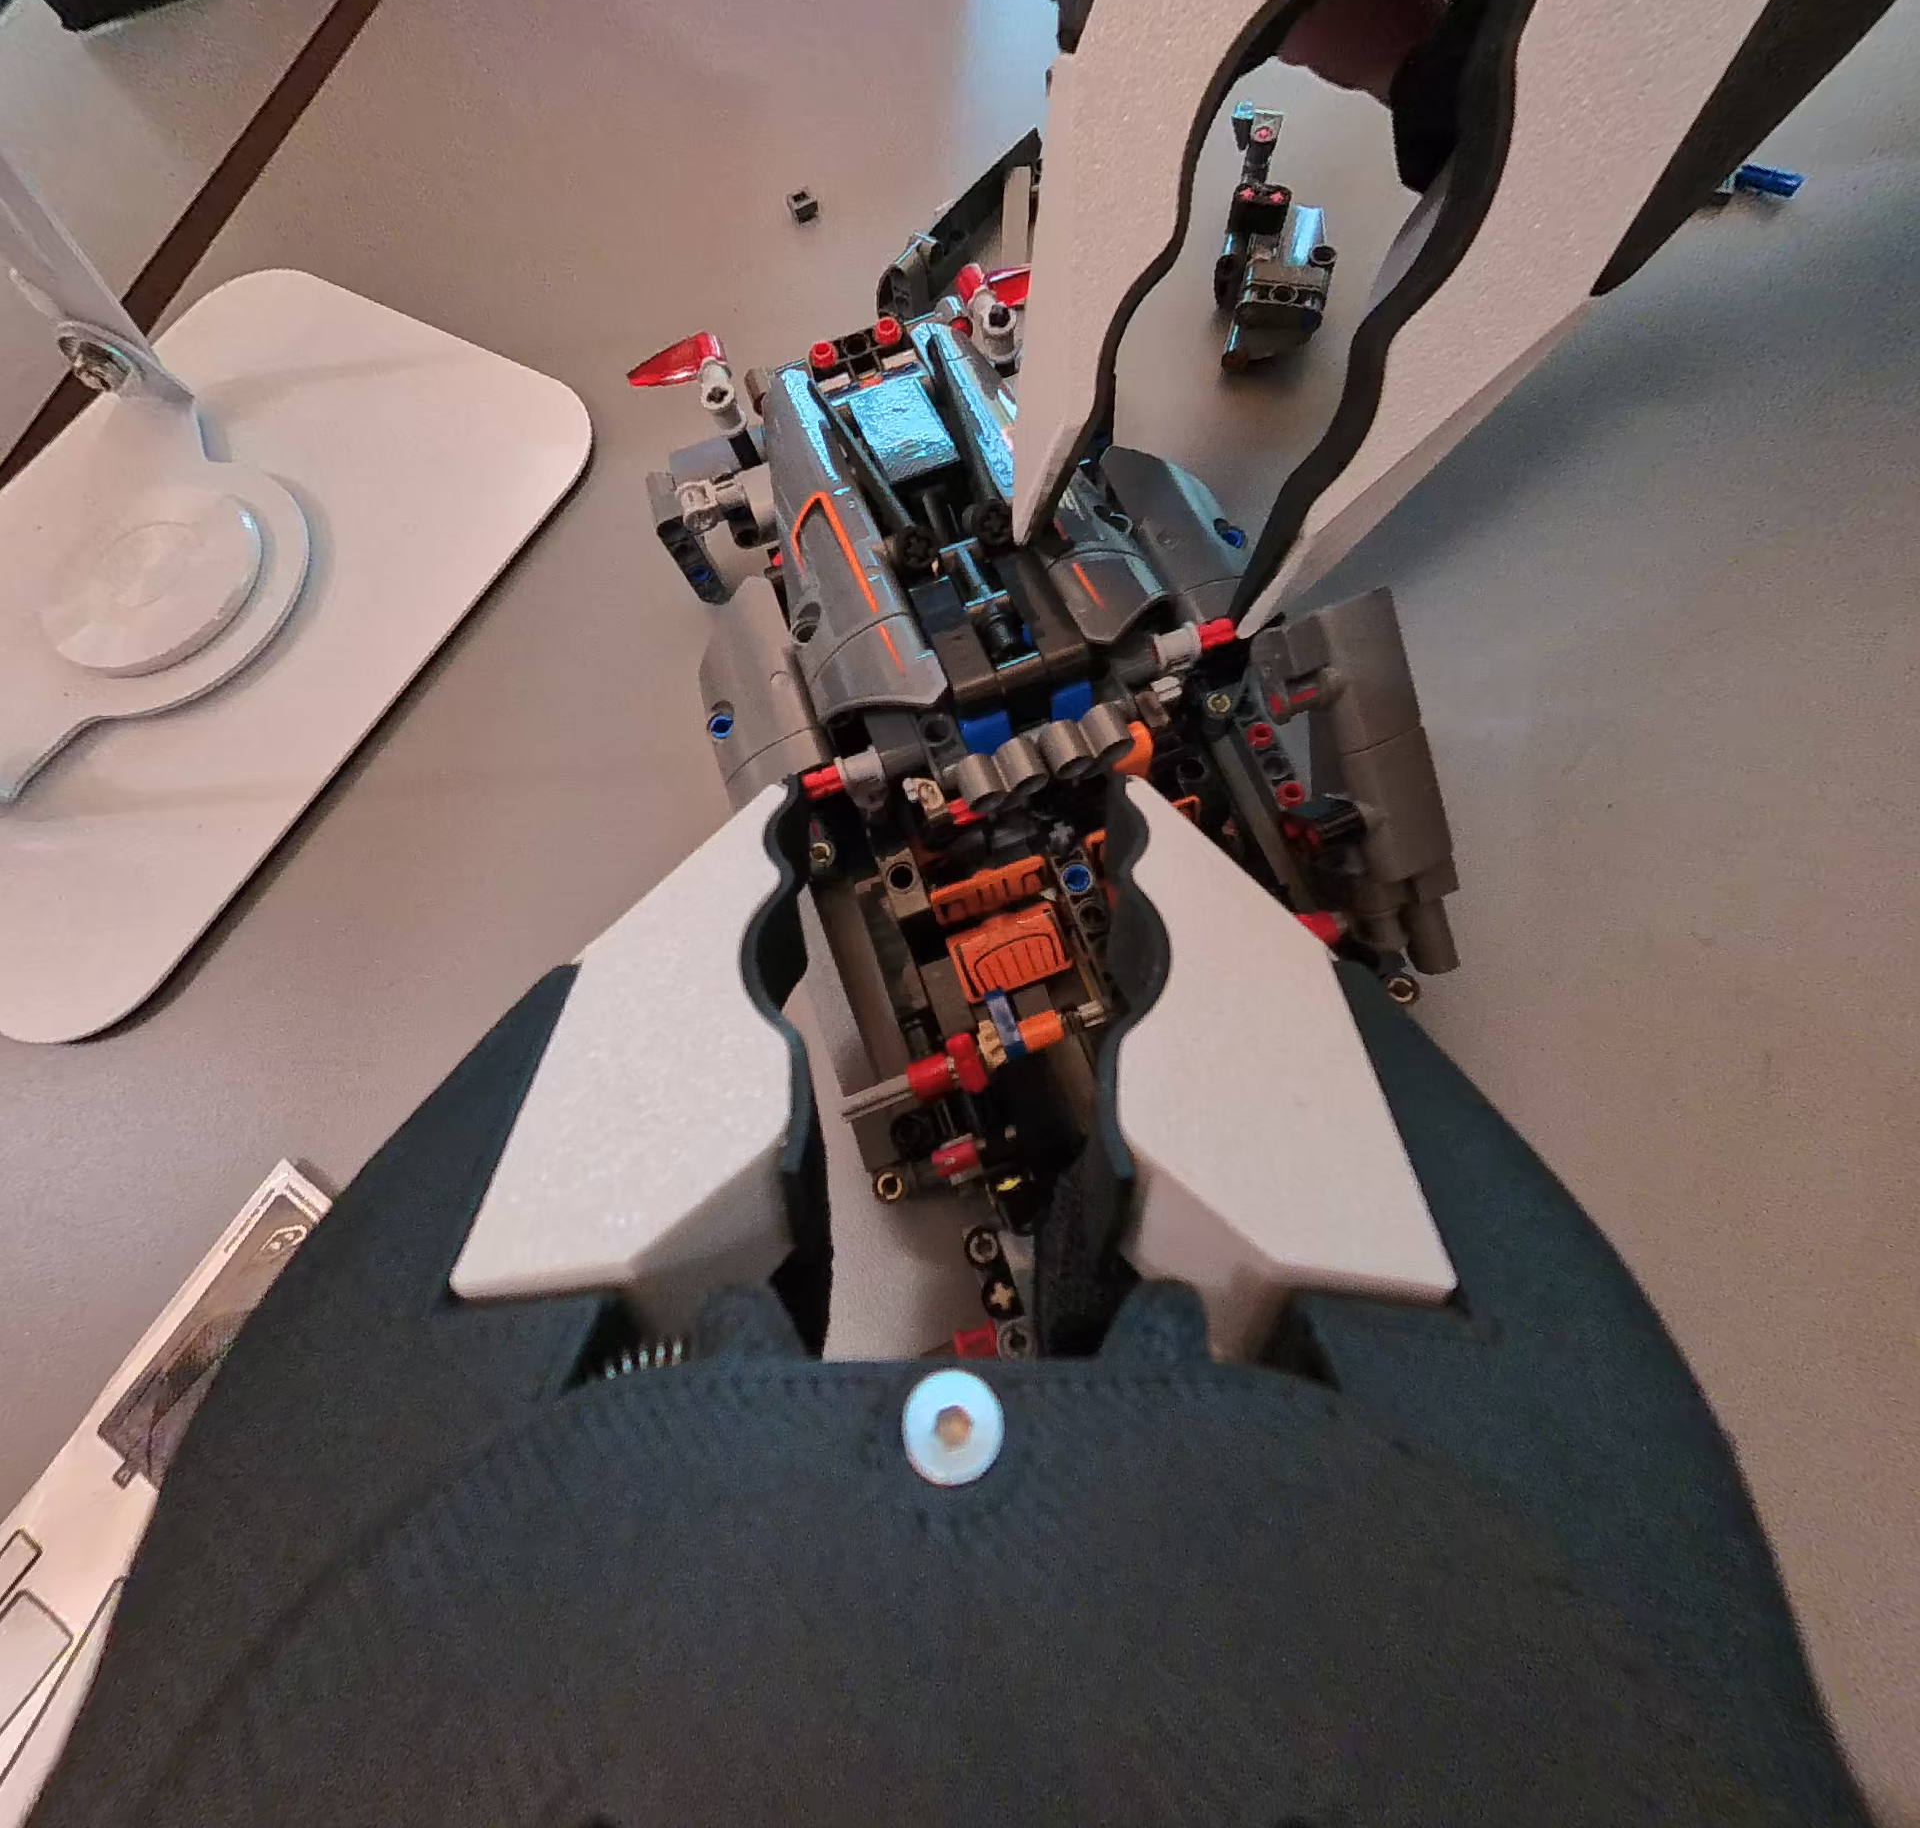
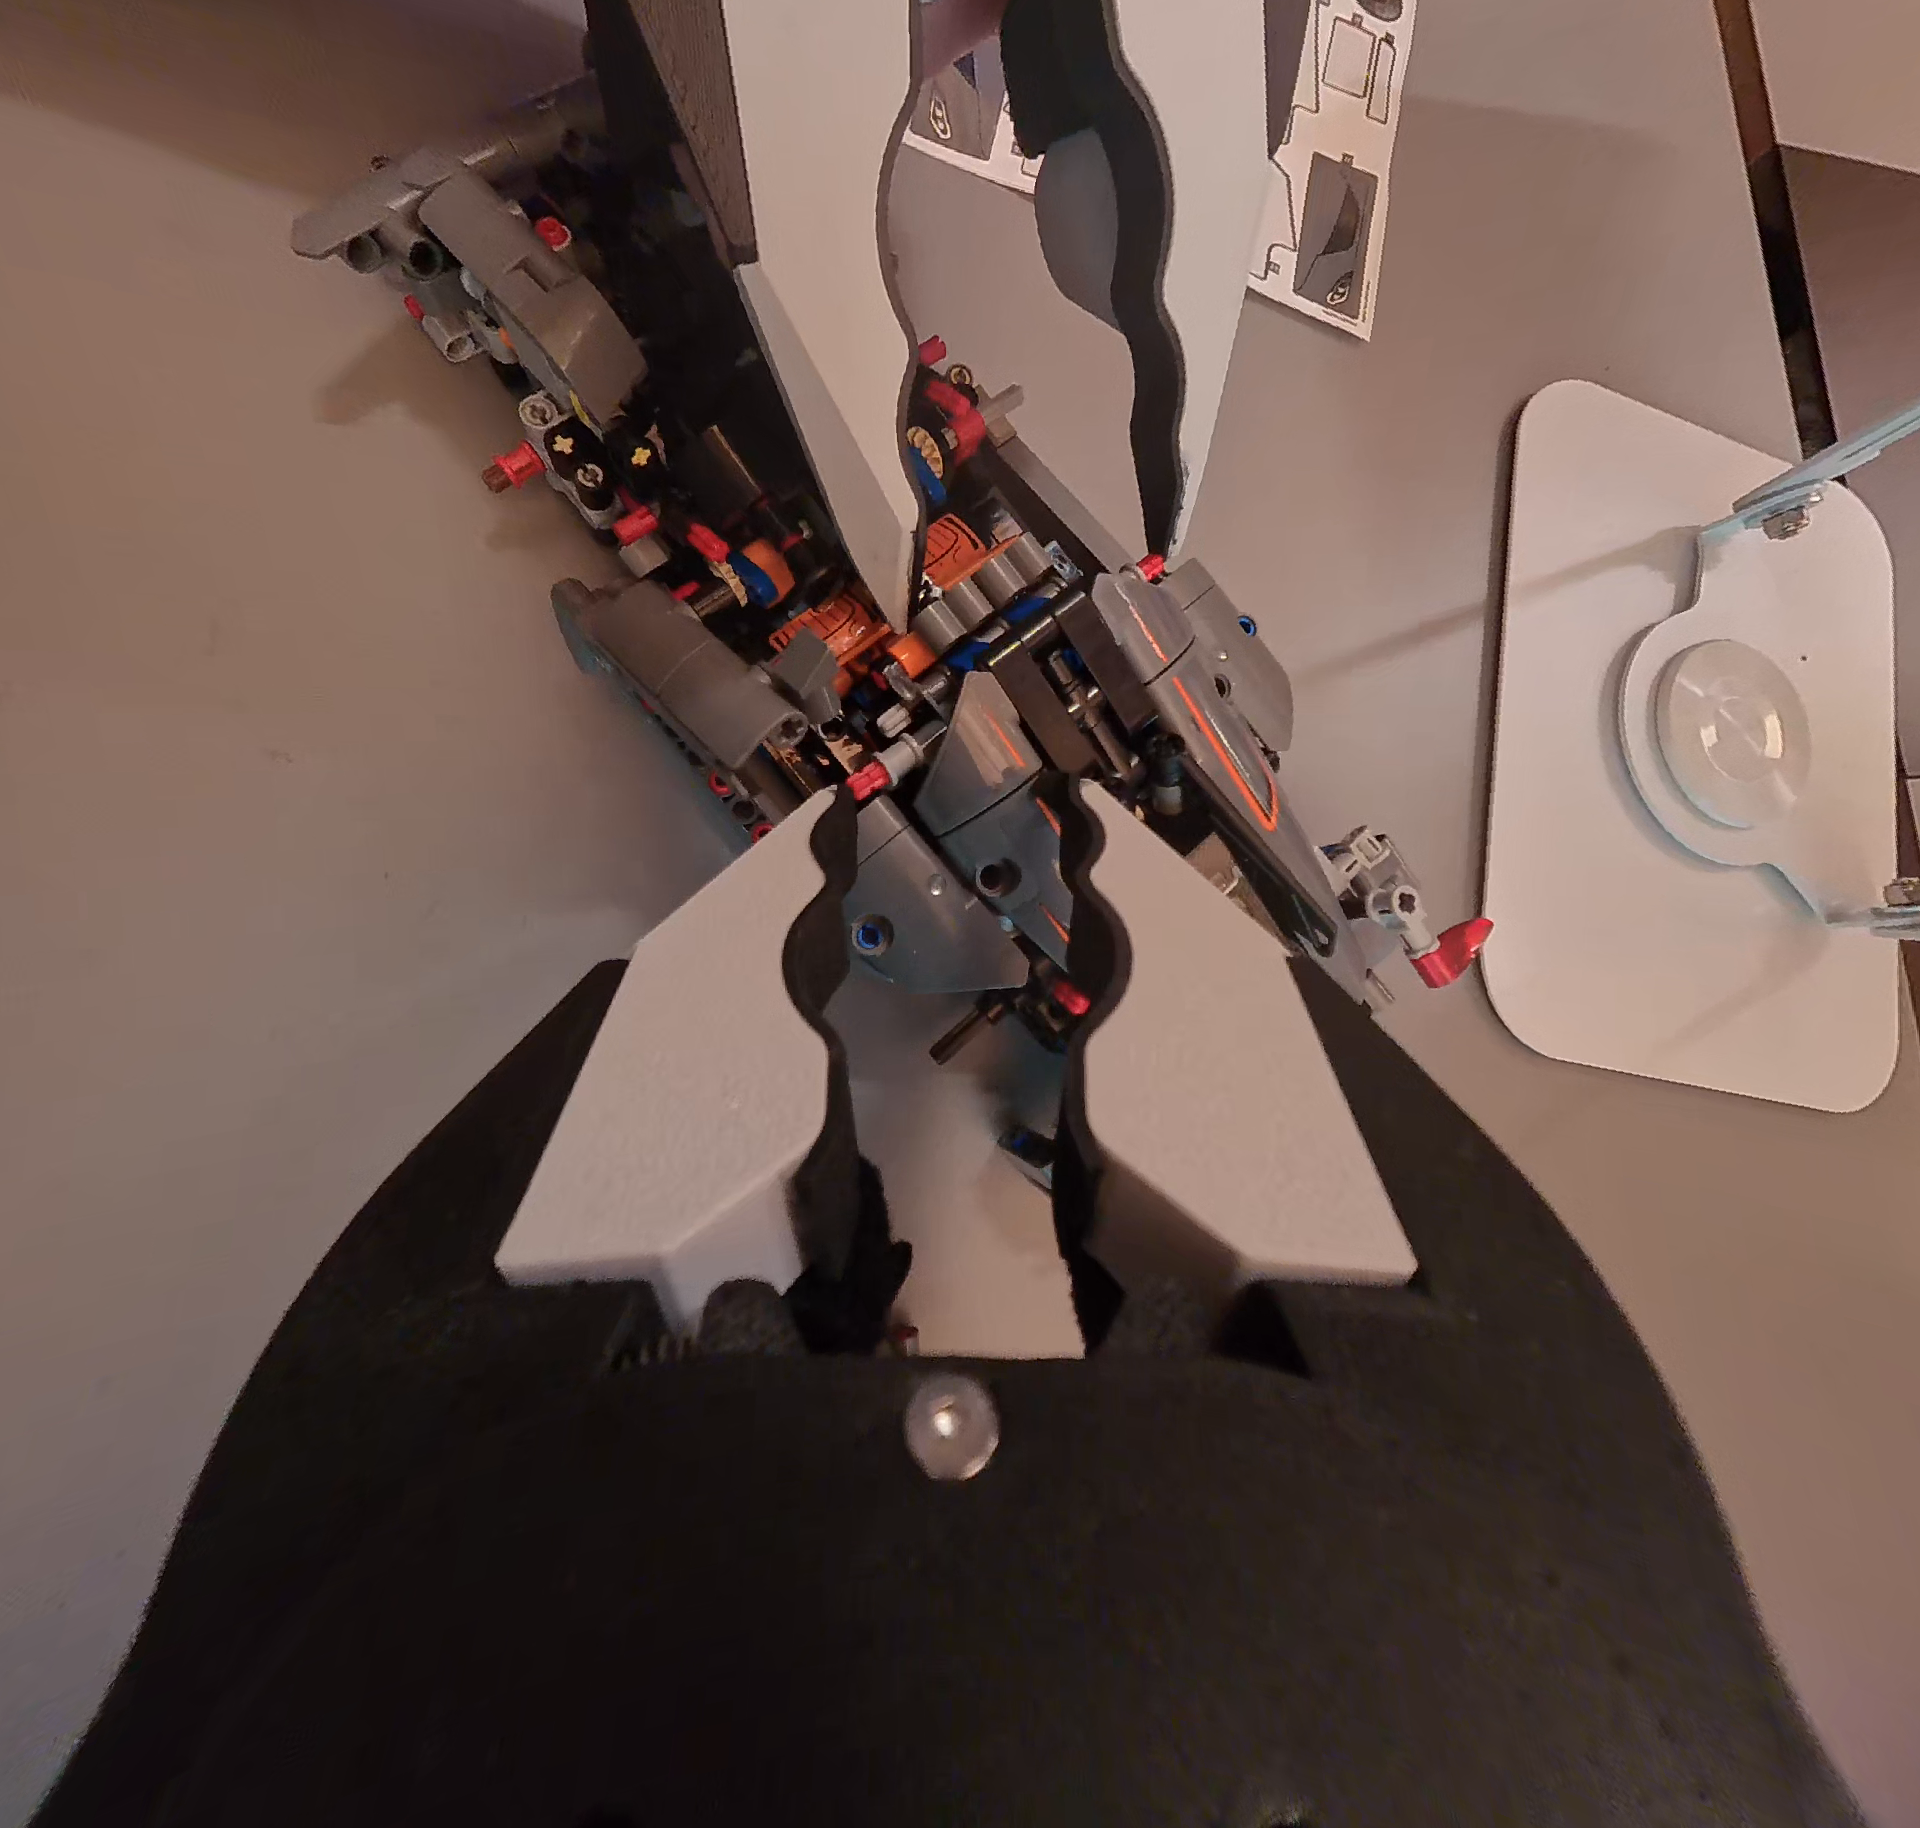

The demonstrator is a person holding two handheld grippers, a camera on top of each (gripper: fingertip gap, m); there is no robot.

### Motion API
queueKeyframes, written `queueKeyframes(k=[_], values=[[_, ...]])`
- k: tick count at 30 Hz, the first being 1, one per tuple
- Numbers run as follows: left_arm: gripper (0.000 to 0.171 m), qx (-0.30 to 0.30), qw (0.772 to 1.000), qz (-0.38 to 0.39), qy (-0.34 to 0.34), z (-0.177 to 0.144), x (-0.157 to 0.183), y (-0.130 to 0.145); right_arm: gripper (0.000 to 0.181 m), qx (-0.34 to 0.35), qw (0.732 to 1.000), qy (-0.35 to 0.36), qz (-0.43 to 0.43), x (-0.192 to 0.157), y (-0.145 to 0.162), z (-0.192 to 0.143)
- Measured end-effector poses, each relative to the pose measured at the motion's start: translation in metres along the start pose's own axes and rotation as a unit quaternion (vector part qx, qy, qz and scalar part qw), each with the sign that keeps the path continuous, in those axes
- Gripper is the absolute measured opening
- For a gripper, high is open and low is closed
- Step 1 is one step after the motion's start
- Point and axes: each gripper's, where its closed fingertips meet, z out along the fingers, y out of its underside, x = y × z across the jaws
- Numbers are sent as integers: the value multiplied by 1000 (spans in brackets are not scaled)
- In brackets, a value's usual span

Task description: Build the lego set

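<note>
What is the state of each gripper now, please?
Left gripper: jaws open around the grey, black and orange lego car model, not clamped.
Right gripper: jaws open astride the same model.

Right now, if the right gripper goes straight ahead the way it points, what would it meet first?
Most likely the lego model: the right gripper already straddles its grey panel. Beyond it stands the left gripper, though depth is unclear.

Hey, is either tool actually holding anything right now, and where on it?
Both tools straddle the lego car, jaws open. The left tool spans the cabin, the right tool the rear bodywork. Whether either presses on it cannot be told.
</note>
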Motion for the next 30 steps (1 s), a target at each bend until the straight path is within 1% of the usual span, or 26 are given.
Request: queueKeyframes(k=[6, 12, 15, 17, 18, 20, 21, 23, 24, 26, 27, 28, 30], values=[[55, 6, 1000, -3, 5, 0, 0, -1, 38, -1, 1000, 0, -3, 0, 0, -1], [56, 10, 1000, -2, 9, -1, 0, -1, 41, 3, 1000, -21, 3, 0, -4, -10], [56, 10, 1000, 0, 9, -1, 0, -1, 41, 6, 999, -32, -8, 1, -7, -21], [56, 10, 1000, 2, 8, -1, 0, -1, 41, 35, 999, -14, -6, 16, -17, -37], [56, 10, 1000, 3, 7, -1, 0, -1, 42, 57, 998, 12, -4, 31, -26, -49], [56, 10, 1000, 4, 7, -1, 0, -1, 46, 113, 989, 95, 7, 76, -47, -86], [56, 11, 1000, 4, 8, -1, 1, -1, 48, 145, 980, 135, 15, 100, -58, -107], [56, 11, 1000, 4, 8, -1, 0, -1, 59, 205, 955, 209, 35, 149, -76, -149], [56, 12, 1000, 5, 8, -1, 1, -1, 63, 219, 946, 233, 44, 172, -80, -163], [56, 13, 1000, 5, 8, -1, 1, -1, 71, 226, 930, 285, 59, 219, -82, -181], [56, 13, 1000, 5, 8, -1, 1, -1, 77, 225, 925, 300, 62, 240, -82, -184], [56, 14, 1000, 5, 8, -1, 1, -2, 82, 222, 922, 311, 64, 260, -82, -185], [56, 15, 1000, 5, 8, -1, 1, -2, 84, 215, 921, 317, 75, 294, -81, -179]])
